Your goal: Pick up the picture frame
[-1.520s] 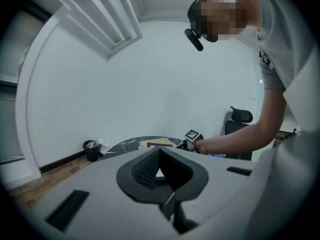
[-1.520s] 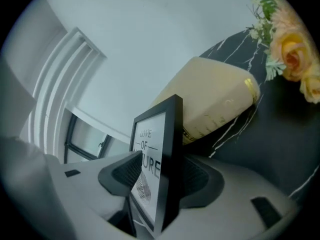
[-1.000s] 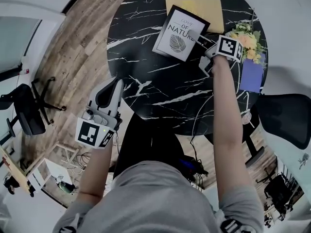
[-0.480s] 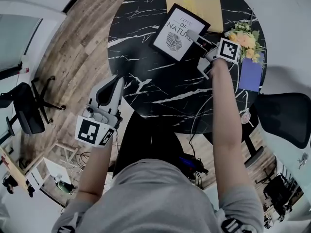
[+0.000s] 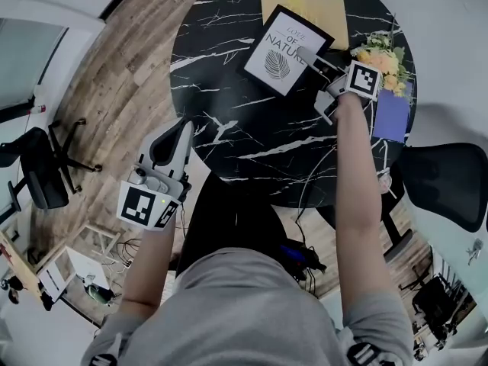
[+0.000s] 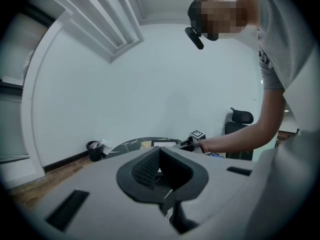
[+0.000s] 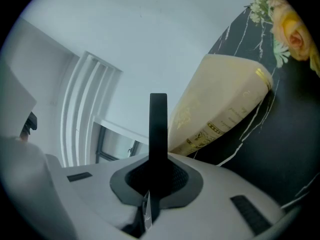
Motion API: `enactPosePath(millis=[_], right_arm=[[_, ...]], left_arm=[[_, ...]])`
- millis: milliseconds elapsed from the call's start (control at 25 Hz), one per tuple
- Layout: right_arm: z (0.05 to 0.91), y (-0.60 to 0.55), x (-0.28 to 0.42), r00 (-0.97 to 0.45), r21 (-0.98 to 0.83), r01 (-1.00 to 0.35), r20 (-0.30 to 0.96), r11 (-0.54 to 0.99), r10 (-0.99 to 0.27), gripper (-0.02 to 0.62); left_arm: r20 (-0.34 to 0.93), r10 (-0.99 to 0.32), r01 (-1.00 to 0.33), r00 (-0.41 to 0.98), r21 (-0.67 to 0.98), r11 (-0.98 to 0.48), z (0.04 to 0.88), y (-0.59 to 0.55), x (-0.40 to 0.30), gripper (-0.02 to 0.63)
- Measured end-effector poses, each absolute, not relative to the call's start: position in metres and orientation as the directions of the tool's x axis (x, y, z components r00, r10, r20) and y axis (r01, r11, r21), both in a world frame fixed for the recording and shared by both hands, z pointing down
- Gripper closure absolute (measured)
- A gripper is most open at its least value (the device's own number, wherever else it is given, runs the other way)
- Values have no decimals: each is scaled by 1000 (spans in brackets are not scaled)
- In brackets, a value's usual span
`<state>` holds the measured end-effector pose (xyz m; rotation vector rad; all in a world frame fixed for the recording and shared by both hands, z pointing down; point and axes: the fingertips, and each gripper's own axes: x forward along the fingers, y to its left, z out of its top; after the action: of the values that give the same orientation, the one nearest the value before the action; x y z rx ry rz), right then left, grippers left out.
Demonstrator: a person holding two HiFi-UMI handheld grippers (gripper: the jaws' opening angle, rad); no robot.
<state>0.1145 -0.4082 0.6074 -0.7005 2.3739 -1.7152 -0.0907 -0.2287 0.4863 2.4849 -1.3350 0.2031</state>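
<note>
The head view looks steeply down from above the person, taking in the whole round desk (image 5: pixel 252 139) and the floor around it. The left gripper view sits low behind the jaws of the left gripper (image 5: pixel 185 128), off the desk's edge, and faces across to that same desk, well away. The right gripper view, rolled sideways, is close over the desk and shares the picture frame (image 7: pixel 158 124) and yellow book (image 7: pixel 220 104) with the head view.
</note>
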Motion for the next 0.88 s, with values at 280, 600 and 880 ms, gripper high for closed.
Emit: enactPosePath(millis=[280, 600, 880], right_arm=[[591, -403, 117, -890, -921, -281, 145, 270, -433, 563], [566, -396, 121, -895, -915, -271, 126, 298, -428, 563], [538, -392, 122, -901, -904, -267, 112, 333, -420, 563]], left_arm=[[258, -793, -833, 553, 197, -517, 479, -222, -89, 600], [241, -796, -831, 556, 186, -524, 468, -216, -86, 599], [221, -800, -829, 558, 170, -532, 454, -215, -82, 600]])
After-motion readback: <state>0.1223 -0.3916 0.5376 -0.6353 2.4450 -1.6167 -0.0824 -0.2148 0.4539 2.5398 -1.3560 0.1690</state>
